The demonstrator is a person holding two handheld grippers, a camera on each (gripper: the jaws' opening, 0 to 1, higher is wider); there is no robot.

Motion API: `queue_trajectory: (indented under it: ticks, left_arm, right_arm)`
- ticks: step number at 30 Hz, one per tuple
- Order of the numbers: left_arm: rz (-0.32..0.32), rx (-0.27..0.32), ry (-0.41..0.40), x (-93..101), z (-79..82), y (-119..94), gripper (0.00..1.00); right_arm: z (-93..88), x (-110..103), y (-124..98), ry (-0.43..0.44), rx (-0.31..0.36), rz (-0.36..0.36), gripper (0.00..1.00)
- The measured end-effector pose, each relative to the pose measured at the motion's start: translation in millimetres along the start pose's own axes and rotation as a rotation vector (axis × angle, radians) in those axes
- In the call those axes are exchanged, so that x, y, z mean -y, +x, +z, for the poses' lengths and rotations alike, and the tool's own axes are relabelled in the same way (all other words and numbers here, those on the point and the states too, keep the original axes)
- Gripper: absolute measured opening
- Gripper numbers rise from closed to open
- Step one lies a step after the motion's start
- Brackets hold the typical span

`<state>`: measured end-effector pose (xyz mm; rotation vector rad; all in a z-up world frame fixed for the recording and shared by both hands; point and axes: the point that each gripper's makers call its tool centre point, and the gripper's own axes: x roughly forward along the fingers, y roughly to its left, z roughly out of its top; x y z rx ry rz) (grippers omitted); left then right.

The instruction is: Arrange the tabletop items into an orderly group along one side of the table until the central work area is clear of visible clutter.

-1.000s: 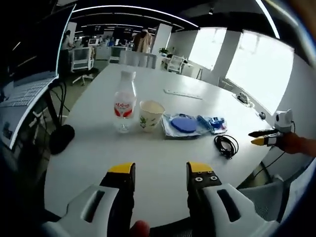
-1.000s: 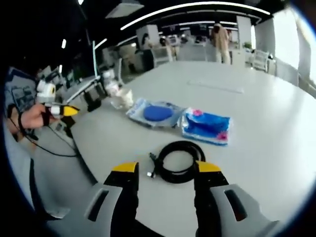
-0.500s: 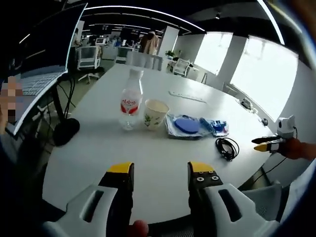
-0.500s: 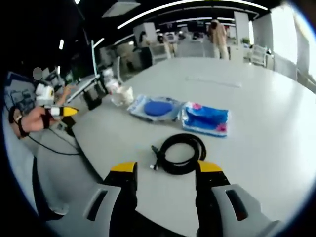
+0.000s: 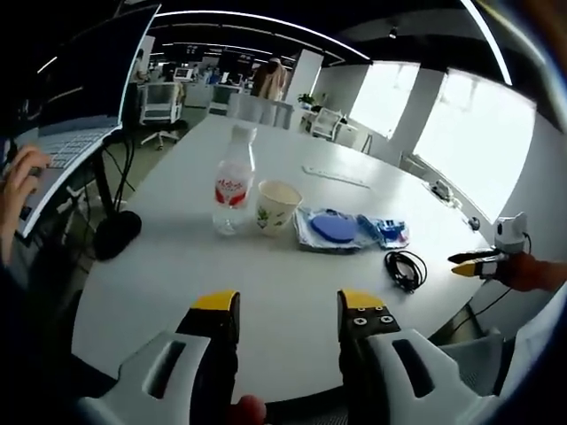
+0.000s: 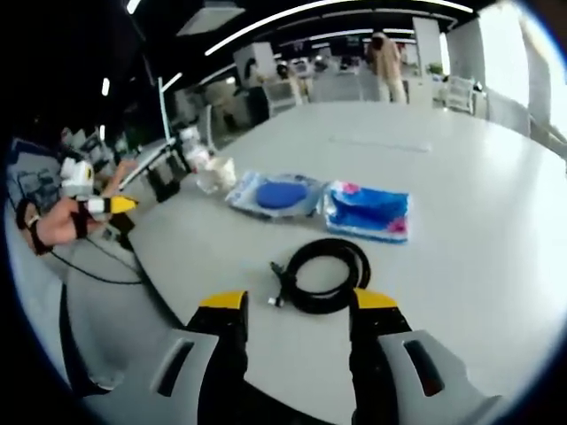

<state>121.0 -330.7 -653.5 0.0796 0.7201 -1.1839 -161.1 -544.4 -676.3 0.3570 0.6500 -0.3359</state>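
On the white table point(image 5: 177, 266) stand a clear water bottle with a red label point(image 5: 232, 190) and a paper cup point(image 5: 275, 206). Right of them lie a packet with a blue disc point(image 5: 330, 228), a blue packet point(image 5: 383, 230) and a coiled black cable point(image 5: 405, 268). My left gripper point(image 5: 282, 310) is open over the near table edge, well short of the items. My right gripper point(image 6: 290, 308) is open just before the black cable point(image 6: 321, 274); behind it lie the blue packet point(image 6: 368, 213), the disc packet point(image 6: 279, 195) and the cup point(image 6: 218, 174). The right gripper point(image 5: 467, 259) shows at far right, the left gripper point(image 6: 113, 205) at far left.
A laptop point(image 5: 53, 150) with a hand on it sits on a stand at the left, a black base point(image 5: 115, 235) beneath it. A long white strip point(image 5: 335, 175) lies farther back on the table. Office chairs point(image 5: 159, 102) and a standing person point(image 6: 386, 57) are beyond.
Both views shifted slightly with the hands. A hand has come onto the laptop at the left. The items on the table have stayed put.
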Motion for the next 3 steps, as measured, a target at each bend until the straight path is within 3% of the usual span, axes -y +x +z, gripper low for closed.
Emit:
queue_trajectory:
  ticks: [3]
  left_arm:
    - [0.000,0.001,0.006,1.3,1.3,0.0,0.43]
  right_arm:
    - [-0.2,1.3,0.3,0.003,0.000,0.000,0.43]
